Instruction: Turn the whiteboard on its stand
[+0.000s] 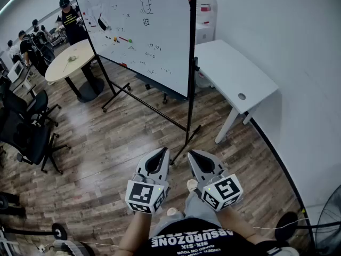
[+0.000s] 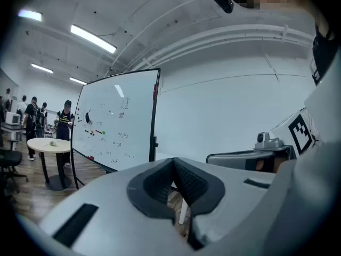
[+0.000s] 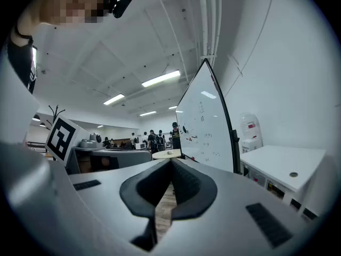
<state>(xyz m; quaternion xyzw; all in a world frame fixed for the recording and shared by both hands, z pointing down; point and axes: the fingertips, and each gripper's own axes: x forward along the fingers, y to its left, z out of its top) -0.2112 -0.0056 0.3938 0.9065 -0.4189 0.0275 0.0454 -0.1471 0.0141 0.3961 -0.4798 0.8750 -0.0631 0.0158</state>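
The whiteboard (image 1: 141,28) stands in a black frame on a wheeled stand (image 1: 189,127), with small scribbles and magnets on its face. It is some way ahead of me across the wood floor. My left gripper (image 1: 162,152) and right gripper (image 1: 193,154) are held side by side close to my body, pointing level at the stand's near post. Both are shut with nothing between the jaws. In the left gripper view the whiteboard (image 2: 117,121) shows beyond the closed left gripper (image 2: 173,161). In the right gripper view the whiteboard (image 3: 205,127) rises edge-on past the closed right gripper (image 3: 170,161).
A white desk (image 1: 234,73) stands against the wall at the right of the board, with a water dispenser (image 1: 205,15) behind it. A round table (image 1: 69,60), black office chairs (image 1: 26,132) and several people (image 1: 69,17) are at the left. A fan (image 1: 330,223) sits at bottom right.
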